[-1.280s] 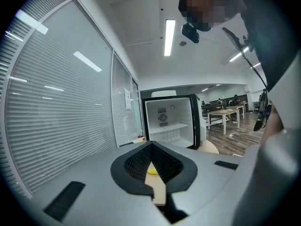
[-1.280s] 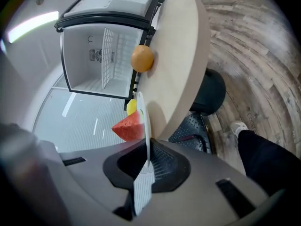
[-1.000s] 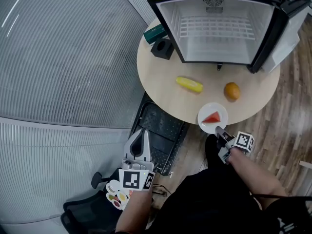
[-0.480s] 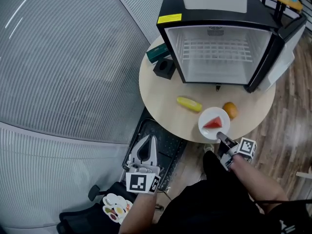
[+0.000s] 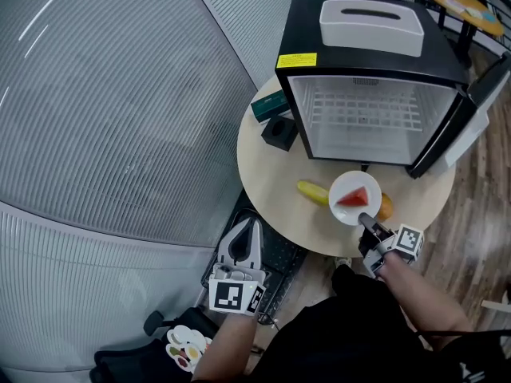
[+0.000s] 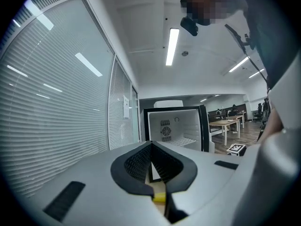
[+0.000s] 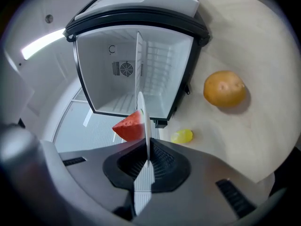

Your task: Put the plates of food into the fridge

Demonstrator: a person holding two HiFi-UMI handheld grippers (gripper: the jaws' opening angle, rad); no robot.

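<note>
Faces a round wooden table with a black fridge on its far side, door swung out to the right, a white box sitting on top. Reaches the right forearm forward from the lower right, nearly straight, bringing the right gripper to the table's near edge in front of the fridge opening. Keeps the left arm low and off the table on the left side, with the left gripper pointing ahead, jaws pressed together on nothing (fridge visible straight past the tips in the left gripper view). Pinches the near rim of a white plate between the right jaws. Holds it lifted over the table, close before the fridge but not inside. Shows it edge-on in the right gripper view, rim seated deep between the pads. Leaves a black box and a green box just left of the fridge. Has a yellow fruit lying just left of the plate and an orange peeking out from under its right edge. Carries a red wedge of watermelon on the plate.
</note>
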